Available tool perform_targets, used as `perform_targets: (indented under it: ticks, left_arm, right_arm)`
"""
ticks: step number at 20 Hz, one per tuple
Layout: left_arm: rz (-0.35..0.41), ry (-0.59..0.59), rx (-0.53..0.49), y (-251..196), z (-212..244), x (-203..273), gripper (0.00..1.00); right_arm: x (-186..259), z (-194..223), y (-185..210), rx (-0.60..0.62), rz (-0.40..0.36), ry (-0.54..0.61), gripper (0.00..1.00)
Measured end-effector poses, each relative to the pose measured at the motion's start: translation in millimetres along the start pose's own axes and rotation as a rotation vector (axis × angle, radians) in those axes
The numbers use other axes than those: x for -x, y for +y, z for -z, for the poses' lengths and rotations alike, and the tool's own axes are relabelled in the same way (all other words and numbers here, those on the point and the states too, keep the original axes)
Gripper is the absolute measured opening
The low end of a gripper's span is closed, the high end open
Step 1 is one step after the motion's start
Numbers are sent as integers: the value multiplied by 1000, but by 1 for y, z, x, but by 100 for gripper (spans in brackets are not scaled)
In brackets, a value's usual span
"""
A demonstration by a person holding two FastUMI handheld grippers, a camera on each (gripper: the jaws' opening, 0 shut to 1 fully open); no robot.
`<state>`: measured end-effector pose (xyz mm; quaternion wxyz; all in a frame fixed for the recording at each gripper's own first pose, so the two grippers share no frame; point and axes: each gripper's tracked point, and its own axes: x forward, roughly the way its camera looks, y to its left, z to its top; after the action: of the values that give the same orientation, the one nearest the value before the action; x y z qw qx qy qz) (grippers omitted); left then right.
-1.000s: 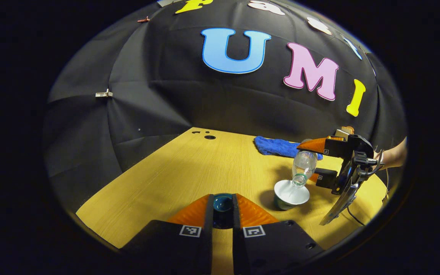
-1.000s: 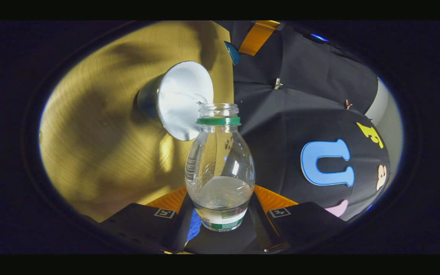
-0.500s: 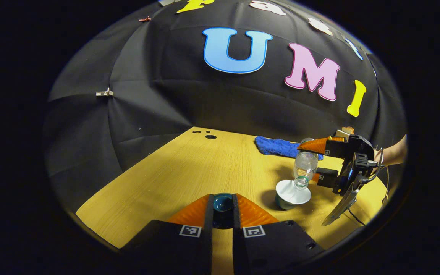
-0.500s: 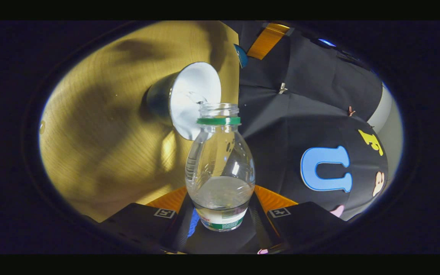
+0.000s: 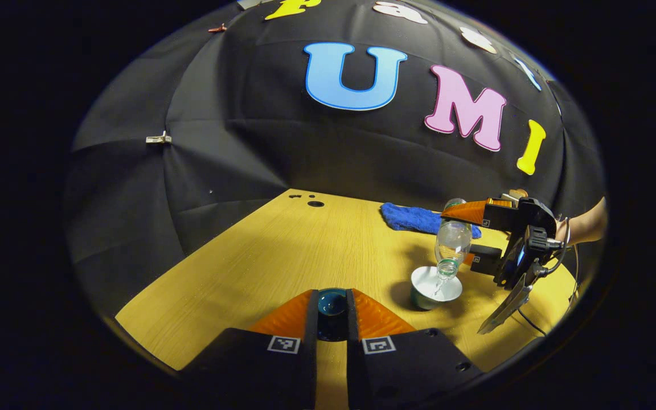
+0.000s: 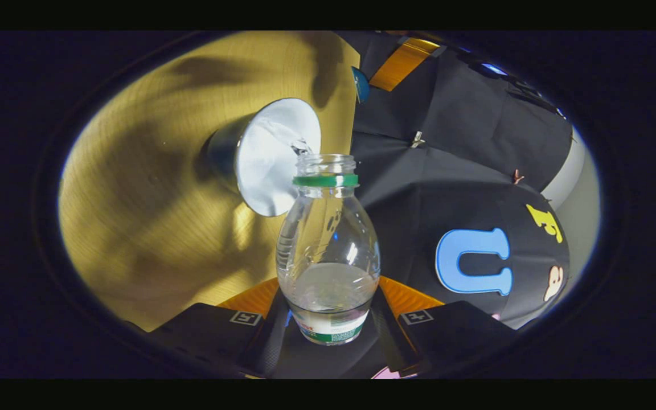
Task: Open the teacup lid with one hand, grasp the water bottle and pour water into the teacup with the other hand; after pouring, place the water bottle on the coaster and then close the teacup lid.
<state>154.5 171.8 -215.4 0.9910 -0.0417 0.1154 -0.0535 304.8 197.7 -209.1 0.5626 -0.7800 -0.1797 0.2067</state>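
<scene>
My left gripper [image 5: 332, 310] is shut on the dark teal teacup lid [image 5: 332, 302], held low over the wooden table [image 5: 282, 256]. To the right stands the teacup [image 5: 435, 287], white inside and dark outside. Above it the clear water bottle [image 5: 452, 245] is tipped neck-down, and a thin stream falls into the cup. My right gripper [image 6: 328, 319] is shut on the water bottle [image 6: 327, 250], whose open, green-ringed mouth sits at the rim of the teacup [image 6: 274, 156]. The right gripper [image 5: 479, 236] also appears in the left gripper view, with a person's hand [image 5: 587, 225] behind it.
A blue cloth [image 5: 413, 218] lies at the back of the table, behind the bottle. Small holes [image 5: 315, 203] mark the table's far edge. A cable [image 5: 530, 324] trails under the right gripper. The other gripper with the lid [image 6: 360, 84] is seen past the cup.
The bottle has tipped a little steeper and lifted slightly above the cup, and water keeps running into it. My left gripper with the lid has stayed put.
</scene>
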Motion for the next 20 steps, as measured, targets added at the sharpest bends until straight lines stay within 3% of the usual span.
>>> perform_targets:
  ticks: [8, 9, 12, 16, 18, 20]
  left_arm:
    - [6, 5, 0, -5, 3, 2, 25]
    - [6, 4, 1, -5, 3, 2, 25]
    - [7, 0, 1, -6, 1, 1, 25]
    - [16, -22, 16, -8, -5, 2, 22]
    - [17, -22, 26, -8, -3, 2, 25]
    - [15, -20, 27, -9, -3, 1, 25]
  right_arm:
    - [-2, 9, -16, 48, 41, -4, 73]
    - [-2, 10, -21, 52, 50, -8, 69]
    - [-2, 8, -28, 66, 70, -18, 73]
    - [-3, 9, -29, 82, 64, -24, 73]
    - [-1, 9, -29, 99, 63, -29, 69]
    - [-1, 12, -30, 106, 62, -25, 73]
